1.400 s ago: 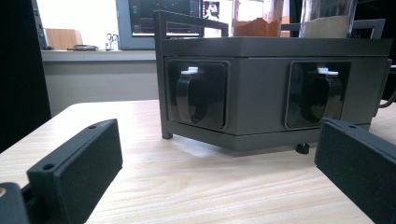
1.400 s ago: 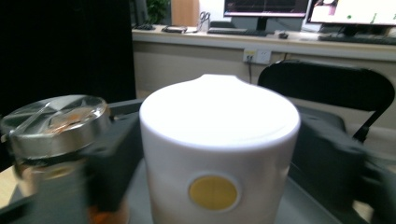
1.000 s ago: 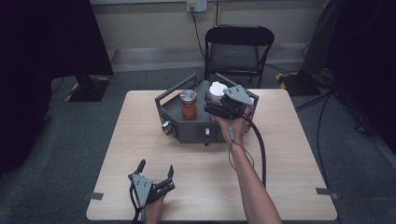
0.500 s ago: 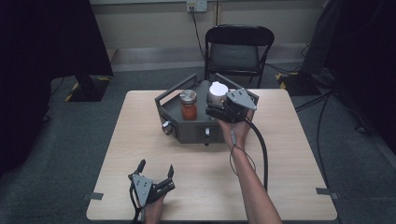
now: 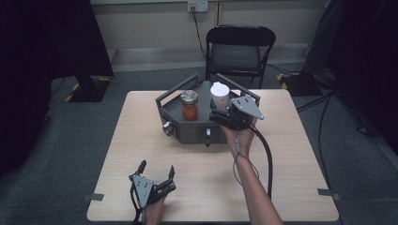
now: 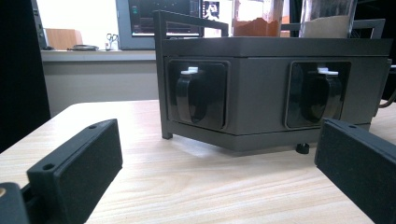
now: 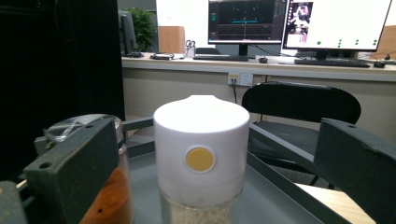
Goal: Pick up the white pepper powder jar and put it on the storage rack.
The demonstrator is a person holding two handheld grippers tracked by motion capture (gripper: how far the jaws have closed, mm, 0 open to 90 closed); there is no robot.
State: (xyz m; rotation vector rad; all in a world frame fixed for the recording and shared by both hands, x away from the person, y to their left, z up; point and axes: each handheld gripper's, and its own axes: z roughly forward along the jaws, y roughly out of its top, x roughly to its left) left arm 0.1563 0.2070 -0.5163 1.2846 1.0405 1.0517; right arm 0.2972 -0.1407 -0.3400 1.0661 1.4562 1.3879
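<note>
Right tool (image 5: 217, 115) spread, now nearer white-capped jar (image 5: 219, 95) — maybe not touching; left tool (image 5: 156, 171) spread, unmoved.

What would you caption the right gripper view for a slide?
Open right gripper lined up on a white-capped jar standing beside an orange-filled jar.

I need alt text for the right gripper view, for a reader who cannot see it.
A white-capped jar stands centred between the open black jaws of the right gripper, on a dark tray. An orange-filled jar sits behind the left jaw; a chair and monitors behind.
</note>
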